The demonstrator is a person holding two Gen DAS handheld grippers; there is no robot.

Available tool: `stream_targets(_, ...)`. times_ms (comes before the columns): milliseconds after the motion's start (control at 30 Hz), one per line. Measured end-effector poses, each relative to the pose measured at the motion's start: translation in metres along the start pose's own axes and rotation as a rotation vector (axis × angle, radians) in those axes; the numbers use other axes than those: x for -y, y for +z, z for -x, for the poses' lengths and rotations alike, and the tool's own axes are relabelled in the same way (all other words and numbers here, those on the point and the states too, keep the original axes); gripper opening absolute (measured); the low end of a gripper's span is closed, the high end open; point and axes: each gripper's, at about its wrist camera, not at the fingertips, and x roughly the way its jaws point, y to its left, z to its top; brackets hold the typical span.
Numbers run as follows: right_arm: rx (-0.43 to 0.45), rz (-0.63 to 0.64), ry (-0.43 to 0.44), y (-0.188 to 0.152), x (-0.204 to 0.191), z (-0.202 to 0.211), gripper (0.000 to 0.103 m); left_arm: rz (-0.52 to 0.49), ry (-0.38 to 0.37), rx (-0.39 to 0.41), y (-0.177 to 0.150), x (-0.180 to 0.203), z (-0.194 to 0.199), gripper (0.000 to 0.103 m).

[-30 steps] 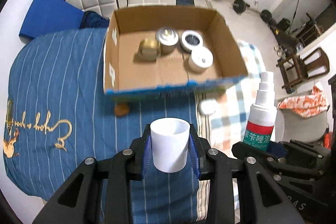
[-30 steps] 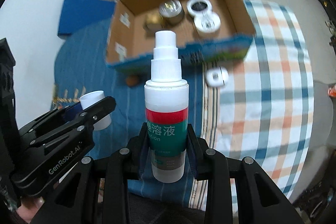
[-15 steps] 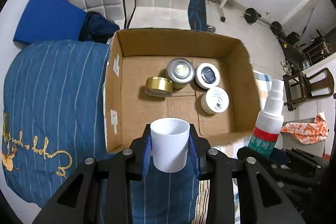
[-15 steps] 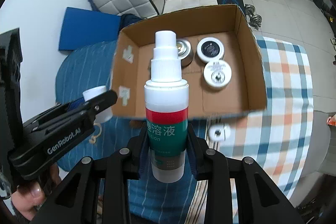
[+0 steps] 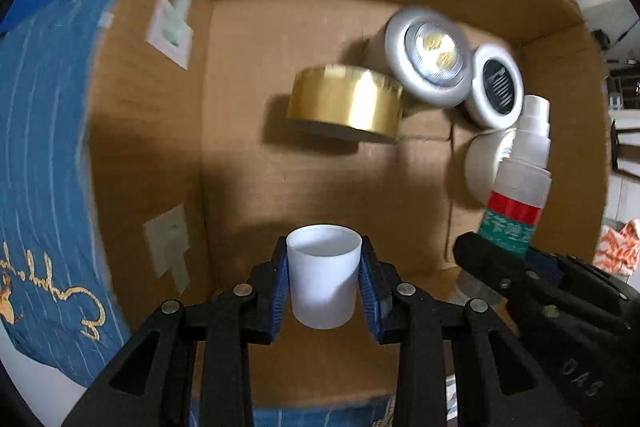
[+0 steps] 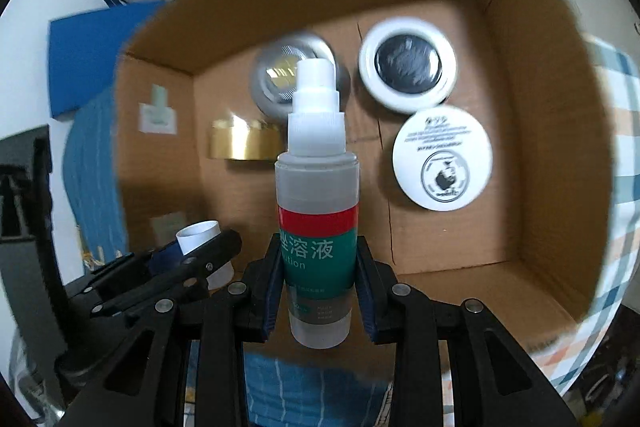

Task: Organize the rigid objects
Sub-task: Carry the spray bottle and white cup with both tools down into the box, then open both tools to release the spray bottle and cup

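Nearby, gold tin (image 5: 345,103), puck light (image 5: 434,55).

White cup (image 5: 323,277) upright over cardboard box (image 5: 248,155); spray bottle (image 6: 318,211) upright, red-green label; gold tape roll (image 5: 344,103), three round tins inside.

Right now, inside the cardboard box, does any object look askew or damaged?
Only the silver puck light looks askew: it tilts, seemingly propped against the gold tape roll. Nothing looks damaged or spilled, though the frames are blurred.
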Motion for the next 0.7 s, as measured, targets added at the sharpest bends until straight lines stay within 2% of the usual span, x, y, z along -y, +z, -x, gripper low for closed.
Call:
stream_targets(233, -0.088, 0.035, -0.061, 0.007, 0.001, -0.047, 0.035, -0.027, 0.044, -0.095, 0.010, 0.002, -0.036, 0.029)
stream_targets(433, -0.125, 0.083, -0.094, 0.008, -0.004, -0.068, 0.035, -0.031, 0.053, -0.116, 0.014, 0.002, -0.048, 0.030)
stream_targets(700, -0.159, 0.108, -0.092, 0.009, 0.000, -0.070, 0.037, -0.016, 0.053, -0.134, 0.016, -0.002, -0.048, 0.040)
